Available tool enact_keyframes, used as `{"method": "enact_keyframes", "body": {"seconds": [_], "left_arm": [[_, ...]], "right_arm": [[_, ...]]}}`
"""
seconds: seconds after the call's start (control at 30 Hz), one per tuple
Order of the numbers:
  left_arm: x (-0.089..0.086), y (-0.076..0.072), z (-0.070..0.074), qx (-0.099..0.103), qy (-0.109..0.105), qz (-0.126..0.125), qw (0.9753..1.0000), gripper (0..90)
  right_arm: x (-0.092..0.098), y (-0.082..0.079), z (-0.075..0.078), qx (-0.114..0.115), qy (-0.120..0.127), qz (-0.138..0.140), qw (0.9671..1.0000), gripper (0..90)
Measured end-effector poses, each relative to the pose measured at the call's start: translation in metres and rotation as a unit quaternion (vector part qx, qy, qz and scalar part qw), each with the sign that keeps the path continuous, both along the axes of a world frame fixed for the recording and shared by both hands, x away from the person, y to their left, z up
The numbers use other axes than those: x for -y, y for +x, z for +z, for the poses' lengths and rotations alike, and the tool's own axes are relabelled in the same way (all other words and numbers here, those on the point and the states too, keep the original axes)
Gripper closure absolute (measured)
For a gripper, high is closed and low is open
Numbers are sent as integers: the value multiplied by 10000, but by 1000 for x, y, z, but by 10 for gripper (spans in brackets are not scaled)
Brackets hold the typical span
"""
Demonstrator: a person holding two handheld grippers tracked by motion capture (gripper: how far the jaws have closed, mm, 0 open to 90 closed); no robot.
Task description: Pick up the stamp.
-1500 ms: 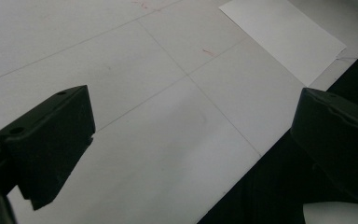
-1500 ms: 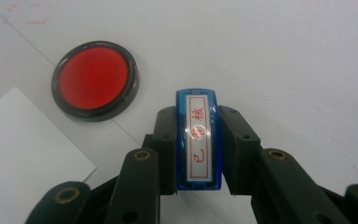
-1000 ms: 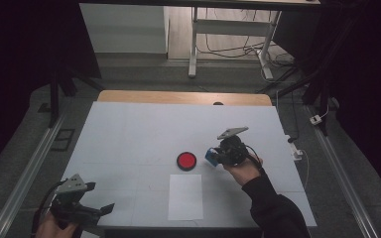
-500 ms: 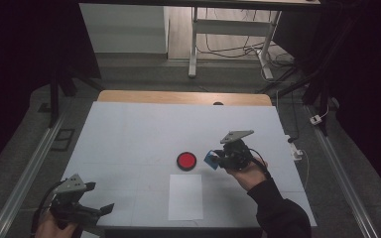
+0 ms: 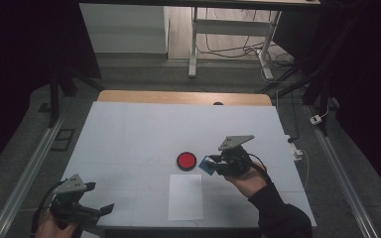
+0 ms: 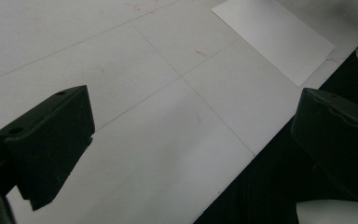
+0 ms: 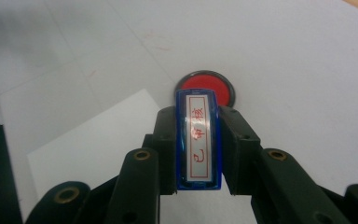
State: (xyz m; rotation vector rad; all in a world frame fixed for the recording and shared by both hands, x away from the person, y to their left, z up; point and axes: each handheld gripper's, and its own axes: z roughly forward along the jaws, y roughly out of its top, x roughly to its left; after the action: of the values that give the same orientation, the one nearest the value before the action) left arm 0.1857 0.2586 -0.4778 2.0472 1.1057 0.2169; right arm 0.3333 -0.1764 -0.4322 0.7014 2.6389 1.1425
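Here the right gripper [image 7: 198, 140] is clamping the blue stamp [image 7: 198, 135], hovering just beside the red ink pad [image 7: 205, 88]; the left gripper [image 5: 87, 210] is idling agape at the table's near-left corner.

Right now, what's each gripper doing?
Left gripper: open, holding nothing, above the table's near edge.
Right gripper: shut on the blue stamp, by the red ink pad.

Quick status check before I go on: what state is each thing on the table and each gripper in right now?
Blue rectangular stamp with red characters: clamped in the right gripper, held above the table.
Round red ink pad in a dark rim: open, red face up, flat on the table.
White paper sheet: lying flat, blank.
Right gripper: shut on the stamp.
Left gripper: open, fingers apart, holding nothing.
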Motion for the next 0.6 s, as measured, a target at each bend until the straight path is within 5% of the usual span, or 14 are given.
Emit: {"method": "enact_keyframes", "body": {"seconds": [0.6], "left_arm": [[1,-1,0,46,30,-3,10000,2]], "right_arm": [[-16,-27,7,21,156,584,9982,705]]}}
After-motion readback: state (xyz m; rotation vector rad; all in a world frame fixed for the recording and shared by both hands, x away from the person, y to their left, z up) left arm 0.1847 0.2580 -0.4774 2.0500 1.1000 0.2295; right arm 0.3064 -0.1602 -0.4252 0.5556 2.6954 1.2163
